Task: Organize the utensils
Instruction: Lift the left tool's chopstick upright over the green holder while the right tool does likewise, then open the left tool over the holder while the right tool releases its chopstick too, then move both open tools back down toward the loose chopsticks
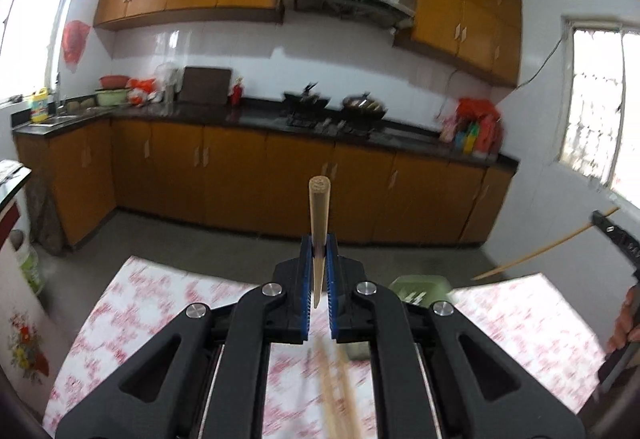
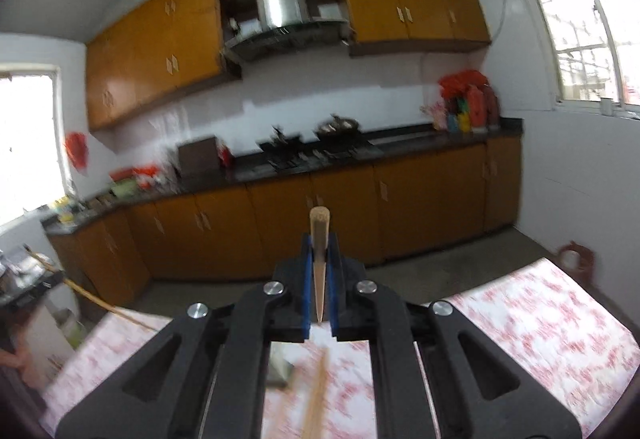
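My left gripper (image 1: 319, 239) is shut on a wooden chopstick (image 1: 319, 215) that points forward, lifted above the table. My right gripper (image 2: 319, 241) is shut on another wooden chopstick (image 2: 319, 239), also lifted. The right gripper and its chopstick (image 1: 548, 245) show at the right edge of the left wrist view. The left one's chopstick (image 2: 104, 305) shows at the left of the right wrist view. More chopsticks (image 1: 336, 391) lie blurred on the table below the left gripper, and one chopstick (image 2: 316, 395) lies below the right gripper.
The table has a red-and-white floral cloth (image 1: 160, 311). A green container (image 1: 420, 289) stands at its far edge. A grey object (image 2: 280, 367) lies on the cloth. Orange kitchen cabinets (image 1: 240, 167) and a dark counter with woks (image 1: 360, 107) stand beyond.
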A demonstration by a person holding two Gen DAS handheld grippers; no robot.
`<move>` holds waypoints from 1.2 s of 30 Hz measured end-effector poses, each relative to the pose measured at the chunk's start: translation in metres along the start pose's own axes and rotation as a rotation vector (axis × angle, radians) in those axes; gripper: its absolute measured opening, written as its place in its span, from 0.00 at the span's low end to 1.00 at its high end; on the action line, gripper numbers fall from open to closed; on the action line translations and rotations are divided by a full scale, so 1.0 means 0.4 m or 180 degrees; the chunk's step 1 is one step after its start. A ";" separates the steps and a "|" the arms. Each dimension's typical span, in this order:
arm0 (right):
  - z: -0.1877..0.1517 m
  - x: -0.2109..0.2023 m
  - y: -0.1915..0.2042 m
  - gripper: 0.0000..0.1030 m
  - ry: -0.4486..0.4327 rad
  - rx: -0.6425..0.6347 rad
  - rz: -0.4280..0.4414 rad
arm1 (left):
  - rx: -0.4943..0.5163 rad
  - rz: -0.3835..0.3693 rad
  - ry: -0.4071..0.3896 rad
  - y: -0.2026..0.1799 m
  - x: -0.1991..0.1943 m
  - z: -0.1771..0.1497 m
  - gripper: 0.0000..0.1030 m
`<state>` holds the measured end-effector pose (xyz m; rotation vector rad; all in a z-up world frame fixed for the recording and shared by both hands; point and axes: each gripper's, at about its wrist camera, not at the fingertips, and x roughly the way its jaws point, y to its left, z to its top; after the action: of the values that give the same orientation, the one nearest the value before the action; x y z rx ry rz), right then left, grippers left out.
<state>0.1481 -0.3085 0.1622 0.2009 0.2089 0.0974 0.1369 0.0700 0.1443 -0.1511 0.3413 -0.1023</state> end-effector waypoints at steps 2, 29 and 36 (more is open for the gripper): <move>0.027 0.001 0.025 0.07 0.0000 0.0015 0.0174 | -0.0012 -0.0137 -0.0054 -0.029 -0.004 0.029 0.07; -0.115 0.196 0.109 0.16 0.0771 -0.0055 0.0281 | 0.0089 -0.0329 0.0542 -0.144 0.155 -0.083 0.08; -0.101 0.123 0.089 0.31 0.0566 -0.0034 0.0189 | -0.0009 -0.0265 0.0336 -0.126 0.109 -0.057 0.34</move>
<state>0.1846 -0.2604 0.1213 0.1878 0.3795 0.1758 0.1662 0.0119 0.1173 -0.1632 0.4404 -0.1924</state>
